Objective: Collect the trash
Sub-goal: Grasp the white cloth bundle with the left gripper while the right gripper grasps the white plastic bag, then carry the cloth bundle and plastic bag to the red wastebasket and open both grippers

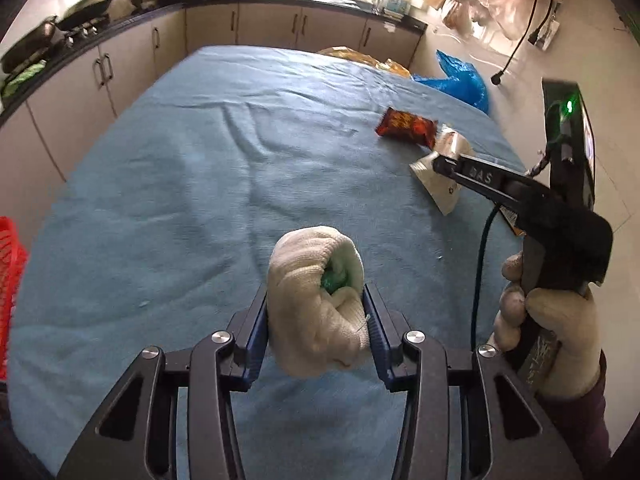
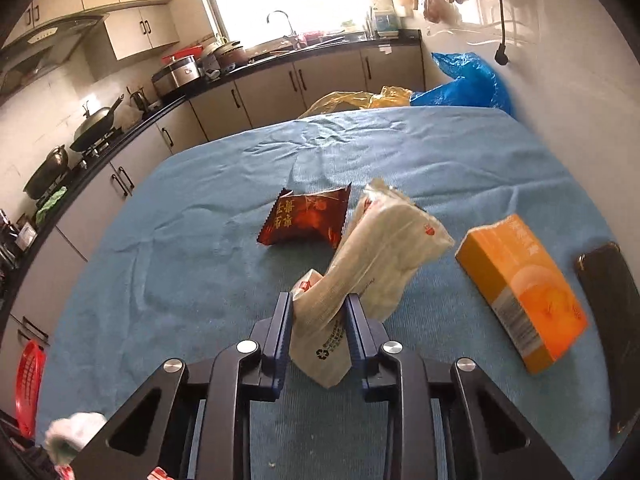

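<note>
Table (image 1: 168, 184) — the largest item, draped in a wrinkled blue cloth and filling the middle of both views; kitchen cabinets (image 2: 260, 92) and a dark counter ran along the upper left behind it.

Blue plastic bag (image 2: 468, 80) — bunched past the table's far edge, upper right of the right wrist view, with a yellow bag (image 2: 360, 100) just to its left.

Red basket (image 1: 10, 280) — at the left edge of the left wrist view, off the table's side.

Orange box (image 2: 524, 292) — lay flat on the cloth at right of the right wrist view; a dark phone (image 2: 612, 320) lay just beside it at the far right edge.

Left gripper (image 1: 316, 312) — lower centre of its view; the jaws were clamped on a balled white knit glove (image 1: 316, 296) with a green patch in its fold, both pads touching it.

Right gripper (image 2: 318, 328) — lower centre of its view; the jaws were closed on a crumpled white wrapper (image 2: 376, 260) bearing a recycling mark, which stood up tilted toward the right. A gloved hand (image 1: 548, 332) held this tool at right of the left wrist view.

Red snack packet (image 2: 308, 220) — lay on the cloth just beyond the white wrapper, centre of the right wrist view, untouched by either tool.
</note>
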A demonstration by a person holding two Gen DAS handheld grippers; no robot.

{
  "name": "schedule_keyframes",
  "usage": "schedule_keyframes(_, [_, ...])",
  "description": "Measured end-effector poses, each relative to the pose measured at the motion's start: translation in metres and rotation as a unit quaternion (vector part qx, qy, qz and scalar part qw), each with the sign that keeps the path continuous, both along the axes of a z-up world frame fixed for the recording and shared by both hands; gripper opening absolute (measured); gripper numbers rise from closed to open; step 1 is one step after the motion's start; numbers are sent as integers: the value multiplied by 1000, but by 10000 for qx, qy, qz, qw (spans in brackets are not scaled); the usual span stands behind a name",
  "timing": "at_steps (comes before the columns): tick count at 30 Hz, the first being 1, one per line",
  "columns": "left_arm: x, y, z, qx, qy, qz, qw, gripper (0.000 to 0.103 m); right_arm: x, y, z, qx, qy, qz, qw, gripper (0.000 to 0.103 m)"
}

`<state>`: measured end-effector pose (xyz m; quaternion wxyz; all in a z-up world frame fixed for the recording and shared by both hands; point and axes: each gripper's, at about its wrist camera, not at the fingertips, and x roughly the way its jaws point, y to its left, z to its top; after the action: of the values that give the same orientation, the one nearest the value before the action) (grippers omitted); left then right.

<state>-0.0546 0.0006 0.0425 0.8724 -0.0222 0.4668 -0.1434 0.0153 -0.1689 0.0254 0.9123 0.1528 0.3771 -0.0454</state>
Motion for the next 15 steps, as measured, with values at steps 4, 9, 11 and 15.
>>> schedule_keyframes(4, [-16,19,10,-57,-115,182,9998,43,-7,-2,4,168,-49,-5,9998,26])
schedule_keyframes(9, [-29,35,19,41,-277,362,9989,43,-28,8,21,192,-263,179,9993,26])
schedule_keyframes(11, [-34,42,20,76,-290,424,9987,43,-39,14,27,242,-312,284,9988,26])
schedule_keyframes(15, [-41,53,16,-28,-199,493,9986,43,-69,25,37,378,-411,573,9968,26])
